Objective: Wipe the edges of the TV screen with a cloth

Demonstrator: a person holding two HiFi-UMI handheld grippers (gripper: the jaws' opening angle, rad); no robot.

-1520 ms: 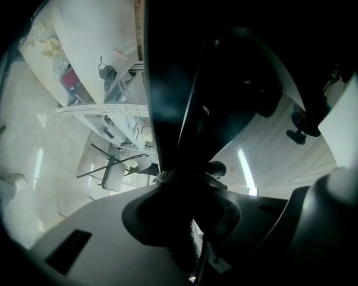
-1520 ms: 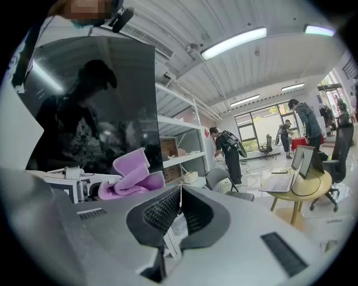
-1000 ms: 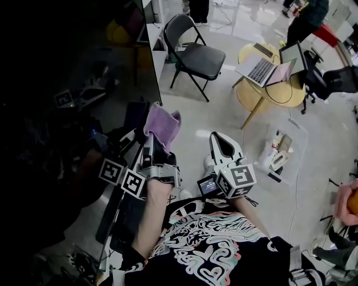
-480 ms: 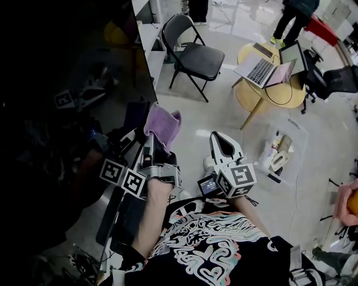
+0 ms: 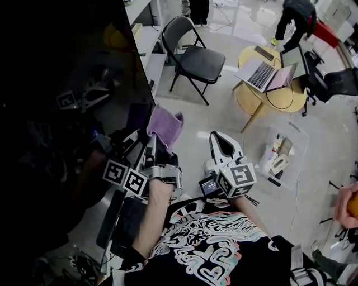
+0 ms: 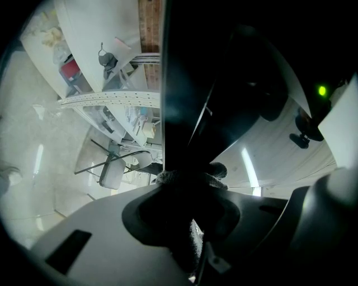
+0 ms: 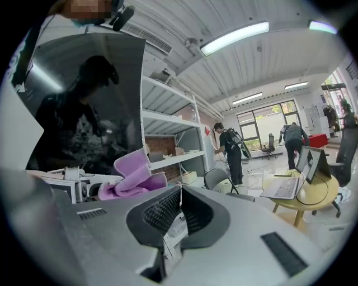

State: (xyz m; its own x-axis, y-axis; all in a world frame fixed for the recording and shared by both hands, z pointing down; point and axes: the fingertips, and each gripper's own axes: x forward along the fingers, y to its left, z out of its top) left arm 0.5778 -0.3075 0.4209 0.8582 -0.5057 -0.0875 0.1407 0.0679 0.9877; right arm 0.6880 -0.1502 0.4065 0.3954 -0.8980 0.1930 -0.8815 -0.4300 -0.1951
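Observation:
The TV screen (image 5: 67,111) fills the left of the head view as a big dark glossy panel, its right edge slanting down. A purple cloth (image 5: 165,126) lies against that edge, and my left gripper (image 5: 155,142) is shut on it. In the left gripper view the cloth (image 6: 190,180) is a dark fuzzy wad between the jaws, right at the screen's edge (image 6: 166,89). My right gripper (image 5: 221,138) hangs to the right of the screen, shut and empty. Its own view shows the right gripper (image 7: 178,194), the purple cloth (image 7: 133,177) and the TV screen (image 7: 89,106).
A black folding chair (image 5: 197,57) stands beyond the cloth. A round wooden table (image 5: 269,89) with laptops is at the right, a clear plastic bin (image 5: 281,149) on the floor below it. White shelving (image 5: 146,40) sits behind the screen. A person (image 5: 295,17) walks at the back.
The left gripper and cloth have shifted only slightly along the screen's edge. The right gripper has stayed in place. A person at the back has moved.

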